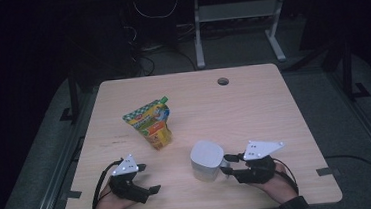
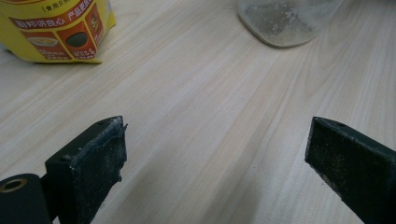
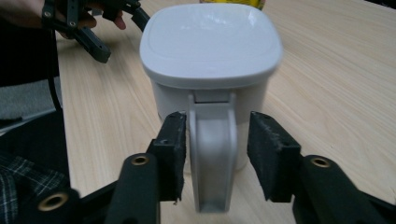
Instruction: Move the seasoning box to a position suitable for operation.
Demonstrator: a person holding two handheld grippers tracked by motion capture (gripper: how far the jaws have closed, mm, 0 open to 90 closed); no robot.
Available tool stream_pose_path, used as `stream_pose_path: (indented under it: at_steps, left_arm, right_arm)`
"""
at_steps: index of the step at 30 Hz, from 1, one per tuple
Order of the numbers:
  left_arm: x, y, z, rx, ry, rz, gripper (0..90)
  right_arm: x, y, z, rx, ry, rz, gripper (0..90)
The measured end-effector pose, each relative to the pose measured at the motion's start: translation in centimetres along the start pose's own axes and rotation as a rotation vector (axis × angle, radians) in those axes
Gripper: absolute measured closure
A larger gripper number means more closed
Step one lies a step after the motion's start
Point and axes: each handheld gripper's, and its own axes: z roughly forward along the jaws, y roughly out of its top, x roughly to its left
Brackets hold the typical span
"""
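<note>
White lidded jug stands on the counter, near side, right of centre, its handle pointing right into the right tool. That tool's jaws straddle the handle, part open, left pad touching, right pad clear, so no grip. Left tool sits wide open, empty, farther from jug; snack pouch stands beyond it.
</note>
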Motion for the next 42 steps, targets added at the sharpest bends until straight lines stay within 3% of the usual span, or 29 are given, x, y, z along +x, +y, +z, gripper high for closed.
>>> stream_pose_path:
  at_steps: [4, 11, 18, 21, 26, 30, 32, 42]
  left_arm:
    - [0.0, 0.0, 0.0, -0.002, 0.0, -0.001, 4.9]
    - [0.0, -0.1, -0.2, -0.008, 0.003, 0.001, 4.9]
    - [-0.2, -0.1, -0.3, -0.014, 0.0, -0.008, 5.0]
    - [-0.3, -0.1, -0.2, -0.02, -0.004, -0.014, 5.0]
    - [-0.2, -0.1, -0.1, -0.016, -0.008, -0.017, 4.9]
    - [-0.2, -0.1, 0.1, -0.014, -0.009, -0.016, 5.0]
    - [-0.3, -0.1, 0.1, -0.014, -0.012, -0.013, 5.0]
    - [-0.3, -0.1, 0.0, -0.014, -0.009, -0.003, 4.9]
  right_arm:
    - [0.1, -0.4, -1.2, -0.003, 0.002, 0.038, 53.5]
    - [0.9, -0.8, -2.3, 0.011, -0.02, 0.049, 60.6]
    - [1.7, -1.4, -3.1, 0.006, -0.038, 0.063, 75.3]
    - [2.0, -1.6, -3.5, -0.006, -0.023, 0.071, 86.7]
    - [2.9, -1.9, -2.1, 0.028, 0.052, 0.059, 89.6]
    - [3.1, -1.8, -1.3, 0.034, 0.071, 0.034, 89.6]
    - [3.2, -1.8, -0.4, 0.06, 0.079, 0.02, 89.6]
    - [2.5, -2.0, 0.8, 0.088, 0.071, 0.018, 89.6]
